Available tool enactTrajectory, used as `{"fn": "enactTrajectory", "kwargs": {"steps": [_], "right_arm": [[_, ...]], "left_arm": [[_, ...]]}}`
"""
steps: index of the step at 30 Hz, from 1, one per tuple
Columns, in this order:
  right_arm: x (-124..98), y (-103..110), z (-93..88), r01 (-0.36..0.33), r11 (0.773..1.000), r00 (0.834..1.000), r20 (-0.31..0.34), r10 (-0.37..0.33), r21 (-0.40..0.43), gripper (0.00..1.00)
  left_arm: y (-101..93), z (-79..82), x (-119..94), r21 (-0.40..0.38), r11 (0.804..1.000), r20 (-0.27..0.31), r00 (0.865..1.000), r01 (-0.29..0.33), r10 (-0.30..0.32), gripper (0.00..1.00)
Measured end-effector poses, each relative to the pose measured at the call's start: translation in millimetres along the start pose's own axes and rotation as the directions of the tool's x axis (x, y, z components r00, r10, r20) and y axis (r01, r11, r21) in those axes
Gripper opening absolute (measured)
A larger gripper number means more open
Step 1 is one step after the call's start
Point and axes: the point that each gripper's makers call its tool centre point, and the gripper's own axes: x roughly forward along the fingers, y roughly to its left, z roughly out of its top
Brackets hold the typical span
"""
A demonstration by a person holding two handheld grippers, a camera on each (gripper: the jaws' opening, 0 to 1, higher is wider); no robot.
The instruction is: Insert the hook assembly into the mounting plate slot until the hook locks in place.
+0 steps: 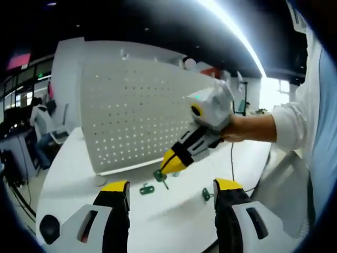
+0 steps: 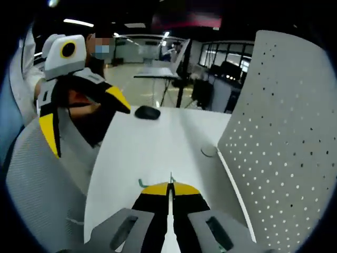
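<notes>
The right gripper [image 1: 167, 164] is reaching in from the right of the left gripper view, jaws clenched, tip pressing at a green hook [image 1: 160, 175] on the white table [image 1: 68, 179] below the pegboard [image 1: 137, 113]. Two more green hooks [image 1: 147, 188] are lying nearby. The left gripper [image 1: 171, 192] is hanging released, jaws apart. Nothing is seated in the board; insertion is all ahead.

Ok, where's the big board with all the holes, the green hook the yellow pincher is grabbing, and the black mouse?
pegboard [image 1: 131, 113], left gripper view, middle of its holed face.
green hook [image 1: 159, 175], left gripper view, part below the right gripper's [image 1: 169, 162] tips.
black mouse [image 2: 147, 112], right gripper view, its top.
</notes>
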Motion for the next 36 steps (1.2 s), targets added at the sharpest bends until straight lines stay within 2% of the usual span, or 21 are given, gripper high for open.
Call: {"fn": "enactTrajectory", "kwargs": {"steps": [6,11,16,21,27,34,36], "right_arm": [[-18.5,-1.6,19.4,0.049,0.998,0.997,0.062,-0.052,0.051,0.00],[-32.6,-6.5,37.4,0.086,0.989,0.986,0.129,-0.102,0.124,0.00],[-45.4,-7.9,52.7,0.097,0.980,0.973,0.188,-0.130,0.176,0.00],[-57.9,-11.0,70.1,0.111,0.965,0.950,0.259,-0.173,0.238,0.00],[-66.7,-12.1,83.7,0.105,0.952,0.929,0.314,-0.198,0.288,0.00],[-73.0,-11.9,96.0,0.077,0.929,0.901,0.375,-0.220,0.361,0.00],[-73.3,-10.7,96.8,0.071,0.928,0.900,0.377,-0.218,0.367,0.00]], "left_arm": [[1.0,10.5,5.3,-0.014,1.000,0.022,1.000,-0.014,0.014,0.59],[0.6,21.6,13.6,0.019,1.000,0.023,0.999,-0.022,0.022,0.52],[3.1,39.0,20.0,0.039,0.999,0.058,0.998,-0.033,0.030,0.45],[3.6,53.1,26.3,0.050,0.998,0.088,0.995,-0.042,0.038,0.40],[7.2,70.0,29.0,0.046,0.997,0.144,0.988,-0.067,0.060,0.33],[9.5,81.6,30.8,0.063,0.995,0.182,0.981,-0.083,0.070,0.27],[8.8,84.2,31.2,0.071,0.994,0.191,0.979,-0.081,0.067,0.25]]}}
